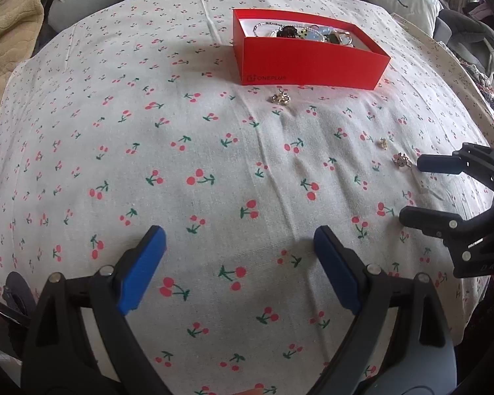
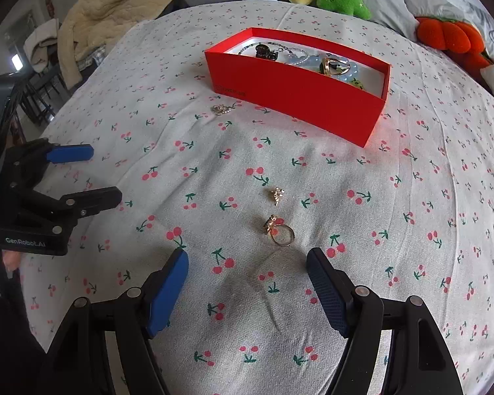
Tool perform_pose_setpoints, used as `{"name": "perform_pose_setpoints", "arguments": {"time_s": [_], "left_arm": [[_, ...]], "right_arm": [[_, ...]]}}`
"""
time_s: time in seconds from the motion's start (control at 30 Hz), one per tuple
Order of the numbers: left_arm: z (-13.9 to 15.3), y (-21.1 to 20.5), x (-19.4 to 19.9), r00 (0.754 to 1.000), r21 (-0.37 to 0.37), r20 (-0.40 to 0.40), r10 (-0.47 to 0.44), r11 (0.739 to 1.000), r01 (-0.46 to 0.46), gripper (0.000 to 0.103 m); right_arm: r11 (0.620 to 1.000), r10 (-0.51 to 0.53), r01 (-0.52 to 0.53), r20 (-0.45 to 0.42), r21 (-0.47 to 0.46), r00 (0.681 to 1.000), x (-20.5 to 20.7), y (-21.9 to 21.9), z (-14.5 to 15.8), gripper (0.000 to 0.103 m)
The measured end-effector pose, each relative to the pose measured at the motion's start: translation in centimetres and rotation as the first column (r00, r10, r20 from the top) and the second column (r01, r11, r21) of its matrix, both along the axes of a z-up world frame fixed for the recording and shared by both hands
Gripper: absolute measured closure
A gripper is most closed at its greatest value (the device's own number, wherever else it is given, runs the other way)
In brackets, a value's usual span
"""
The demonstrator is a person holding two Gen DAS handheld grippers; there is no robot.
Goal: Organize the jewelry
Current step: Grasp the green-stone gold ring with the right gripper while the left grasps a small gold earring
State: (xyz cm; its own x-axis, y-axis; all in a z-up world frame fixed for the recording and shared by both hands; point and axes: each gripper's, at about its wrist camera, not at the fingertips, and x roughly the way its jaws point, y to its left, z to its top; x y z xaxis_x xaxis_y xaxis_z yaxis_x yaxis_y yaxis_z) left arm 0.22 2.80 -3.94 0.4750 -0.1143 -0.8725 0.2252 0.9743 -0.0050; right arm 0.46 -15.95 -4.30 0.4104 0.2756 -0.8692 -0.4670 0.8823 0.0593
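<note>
Left gripper [image 1: 240, 263]: held over the cherry-print cloth [image 1: 214, 164], pointing steeply down at it, blue pads spread wide with nothing between them. Right gripper [image 2: 247, 293]: also angled steeply down at the cloth, jaws apart and empty, set just beside the left gripper on that cloth. Fingertips of a hand [image 2: 3, 258] show beneath the left gripper's black body.

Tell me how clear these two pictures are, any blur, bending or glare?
Left wrist view: sharp in the middle, strong fisheye bulge in the cherry-print cloth, dark corners. Right wrist view: same bulge, the red box curves, the gold ring is crisp, soft daylight, no glare, a faint red glow on the cloth beside the box.
</note>
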Motion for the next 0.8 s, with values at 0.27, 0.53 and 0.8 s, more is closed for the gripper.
{"name": "perform_pose_setpoints", "arguments": {"time_s": [0.27, 0.53, 0.8], "left_arm": [[0.2, -0.5, 0.2, 1.000, -0.054, -0.014, -0.028, 0.998, 0.027, 0.012], [0.1, -0.6, 0.6, 0.999, -0.106, -0.027, -0.037, 0.994, 0.034, 0.012], [0.4, -0.7, 1.2, 0.999, -0.143, -0.027, -0.036, 0.989, 0.032, 0.024]], "right_arm": [[0.999, -0.035, 0.036, -0.015, 0.024, 0.999, 1.1, -0.3, -0.4, 0.035], [0.996, -0.082, 0.082, -0.009, 0.029, 0.997, 2.0, -0.9, -0.3, 0.060], [0.998, -0.069, 0.069, 0.013, 0.004, 0.998, 2.3, -0.7, -0.3, 0.083]]}}
